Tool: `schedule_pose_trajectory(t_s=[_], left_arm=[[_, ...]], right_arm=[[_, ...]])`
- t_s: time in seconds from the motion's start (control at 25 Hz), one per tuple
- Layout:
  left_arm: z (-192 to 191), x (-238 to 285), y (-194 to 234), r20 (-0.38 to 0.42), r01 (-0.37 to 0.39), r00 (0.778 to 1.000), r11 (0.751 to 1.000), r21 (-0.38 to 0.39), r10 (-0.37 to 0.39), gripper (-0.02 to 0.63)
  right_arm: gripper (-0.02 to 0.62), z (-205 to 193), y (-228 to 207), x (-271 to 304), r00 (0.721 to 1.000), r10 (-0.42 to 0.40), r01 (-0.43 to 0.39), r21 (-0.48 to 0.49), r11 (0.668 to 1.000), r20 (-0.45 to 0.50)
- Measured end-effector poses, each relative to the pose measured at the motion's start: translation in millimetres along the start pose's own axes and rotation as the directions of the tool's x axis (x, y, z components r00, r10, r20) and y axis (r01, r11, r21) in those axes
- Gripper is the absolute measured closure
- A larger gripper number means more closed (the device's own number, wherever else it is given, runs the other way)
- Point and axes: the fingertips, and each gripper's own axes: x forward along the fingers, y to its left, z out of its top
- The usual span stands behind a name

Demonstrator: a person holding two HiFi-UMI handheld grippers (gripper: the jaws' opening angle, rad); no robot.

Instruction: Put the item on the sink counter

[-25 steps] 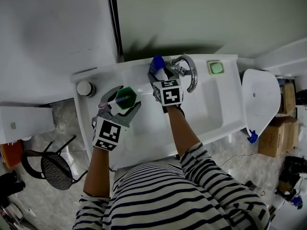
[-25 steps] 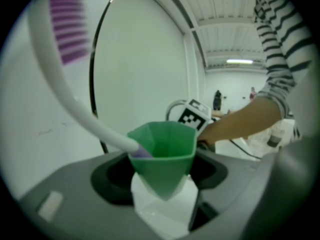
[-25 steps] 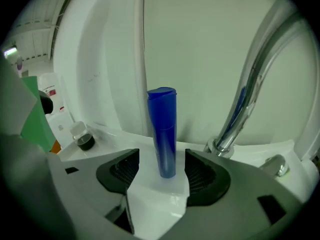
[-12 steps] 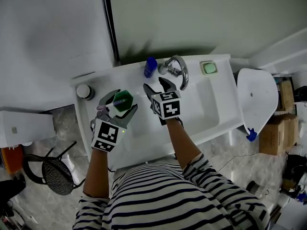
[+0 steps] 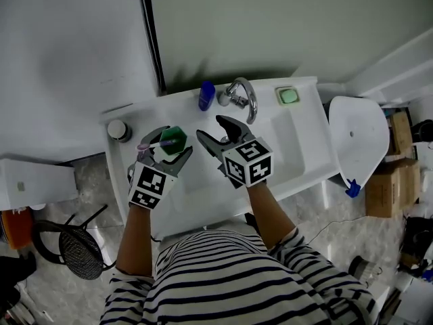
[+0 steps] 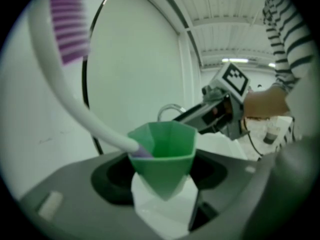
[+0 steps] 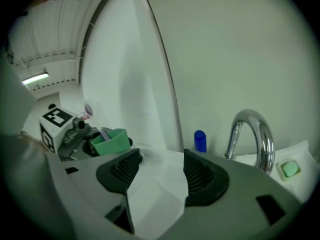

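**Fixtures and floor clutter**

A curved chrome faucet [image 5: 235, 97] is seen against the wall. A white dish of green soap [image 5: 289, 96] is set to its right, and a round white jar [image 5: 118, 128] well to its left. A black pipe [image 5: 150, 32] is run up the wall. A black stool [image 5: 73, 249] and a cardboard box [image 5: 396, 185] are seen on the floor.

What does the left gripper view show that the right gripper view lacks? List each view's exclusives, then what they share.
Left gripper view only: the right gripper with its marker cube, and the person's striped sleeve.

Right gripper view only: the blue bottle, the green soap right of the faucet, the left gripper, and the right jaws standing apart with nothing between them.

Both: the green cup held in the left jaws, the toothbrush standing in it, and the faucet.
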Motion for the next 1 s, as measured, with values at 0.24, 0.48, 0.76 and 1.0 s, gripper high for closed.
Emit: schedule_pose_trajectory(t_s=[0.24,0.48,0.76,1.0], left_arm=[[-2,-1,-10,-0.033,0.064,0.997,0.997,0.037,-0.063,0.288],[0,-1,-20,-0.05,0.137,0.99,0.988,0.069,-0.134,0.288],[7,-4,-43,-0.054,0.275,0.961,0.954,0.117,-0.27,0.288],[12,-8,-61,-0.058,0.366,0.931,0.917,0.158,-0.362,0.287]], right_arm=[[0.337,13,53,-23,0.957,0.29,-0.287,-0.126,0.95,0.003],[0.309,22,85,-28,0.901,0.433,-0.423,-0.216,0.88,0.002],[0.285,20,105,-31,0.865,0.499,-0.489,-0.298,0.82,-0.048],[0.285,7,110,-30,0.858,0.498,-0.511,-0.311,0.801,-0.128]])
